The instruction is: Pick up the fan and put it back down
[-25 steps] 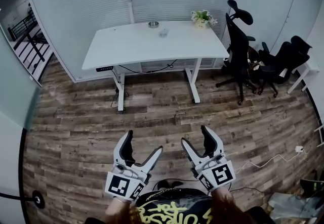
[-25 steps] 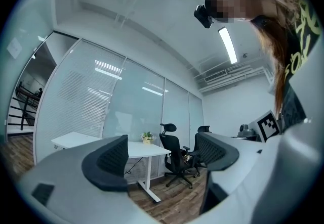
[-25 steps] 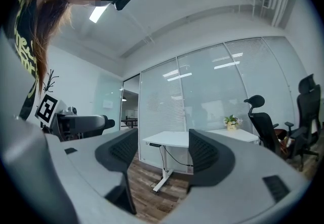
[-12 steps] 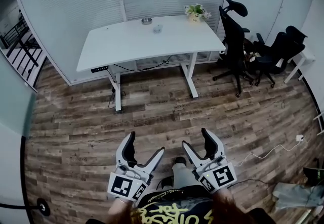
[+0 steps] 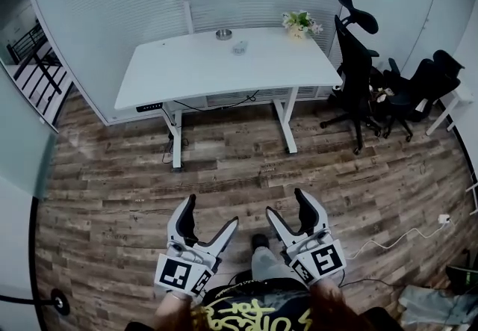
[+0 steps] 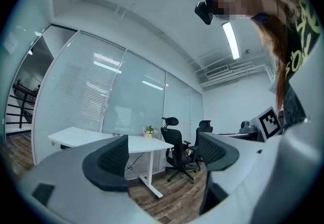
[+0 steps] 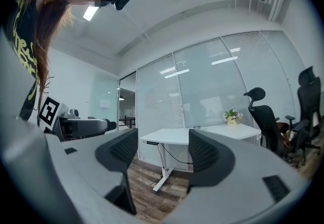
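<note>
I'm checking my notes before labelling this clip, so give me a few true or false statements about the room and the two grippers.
The left gripper and the right gripper both stand open with nothing between their jaws. True.
A small pot of flowers sits on the white rectangular desk. True.
The black office chairs stand left of the desk. False: they stand to its right.
One gripper touches the desk. False: both are held apart from it, over the brown wood-plank floor.

The white desk (image 5: pixel 209 72) carries a flower pot (image 5: pixel 299 23), a round dish (image 5: pixel 223 34) and a small object (image 5: pixel 240 46).
</note>
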Action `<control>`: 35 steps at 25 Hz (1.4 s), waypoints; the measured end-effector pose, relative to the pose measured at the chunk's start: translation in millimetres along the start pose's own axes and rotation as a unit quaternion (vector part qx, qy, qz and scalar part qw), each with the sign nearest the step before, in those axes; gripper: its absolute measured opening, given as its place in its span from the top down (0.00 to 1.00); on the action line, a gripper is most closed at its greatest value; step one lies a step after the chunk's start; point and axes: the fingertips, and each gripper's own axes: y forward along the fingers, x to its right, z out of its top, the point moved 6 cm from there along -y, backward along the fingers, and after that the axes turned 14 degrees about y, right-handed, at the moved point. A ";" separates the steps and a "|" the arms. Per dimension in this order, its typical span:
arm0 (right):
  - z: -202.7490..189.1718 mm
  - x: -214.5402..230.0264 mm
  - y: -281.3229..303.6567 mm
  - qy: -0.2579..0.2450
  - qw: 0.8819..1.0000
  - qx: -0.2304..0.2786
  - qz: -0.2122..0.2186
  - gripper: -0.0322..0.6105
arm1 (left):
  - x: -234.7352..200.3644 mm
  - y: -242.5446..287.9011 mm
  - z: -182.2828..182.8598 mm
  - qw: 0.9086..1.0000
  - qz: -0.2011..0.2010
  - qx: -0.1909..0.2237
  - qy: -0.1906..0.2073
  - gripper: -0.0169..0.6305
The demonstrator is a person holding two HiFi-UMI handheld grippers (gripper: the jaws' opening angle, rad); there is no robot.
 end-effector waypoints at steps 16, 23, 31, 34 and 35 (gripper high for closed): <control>53.1 110.7 91.2 0.003 1.000 0.006 0.030 0.49 | -29.4 145.3 22.2 0.999 0.013 0.021 0.034 0.32; 62.2 144.4 114.3 0.000 0.999 0.009 0.053 0.49 | -35.4 173.1 17.2 0.998 0.047 0.017 0.042 0.34; 68.1 165.3 129.5 -0.007 0.998 0.021 0.059 0.49 | -44.2 175.1 10.2 0.997 0.069 0.002 0.019 0.35; 61.1 163.8 135.7 -0.009 0.998 0.012 0.067 0.49 | -47.2 176.4 7.9 0.997 0.071 0.001 0.015 0.35; 58.4 162.2 137.8 -0.008 0.997 0.005 0.071 0.49 | -47.4 177.4 8.8 0.997 0.074 0.006 0.017 0.35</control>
